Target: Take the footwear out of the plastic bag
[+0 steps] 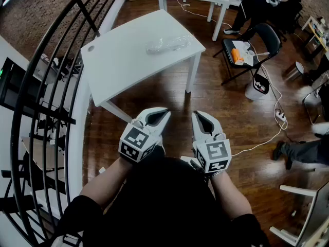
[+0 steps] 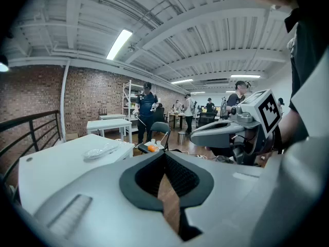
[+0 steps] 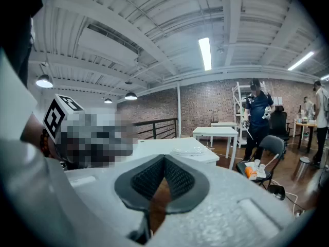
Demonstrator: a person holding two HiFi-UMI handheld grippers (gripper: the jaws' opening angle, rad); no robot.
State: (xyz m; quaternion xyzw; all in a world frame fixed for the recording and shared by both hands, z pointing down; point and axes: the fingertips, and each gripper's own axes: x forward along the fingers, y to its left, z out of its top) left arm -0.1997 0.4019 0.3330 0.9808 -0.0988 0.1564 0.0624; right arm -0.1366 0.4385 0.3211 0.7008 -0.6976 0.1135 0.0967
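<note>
The left gripper (image 1: 164,112) and the right gripper (image 1: 197,115) are held side by side over the wooden floor (image 1: 236,107), tips angled slightly toward each other. Both are seen clenched, pads pressed together, with nothing gripped between them. The plastic bag (image 1: 169,43) is laid on the white table (image 1: 118,66), well ahead of both tips and untouched by either. In the left gripper view it is found ahead and left of the jaw line; in the right gripper view, ahead and slightly right. What lies inside the clear bag cannot be made out.
</note>
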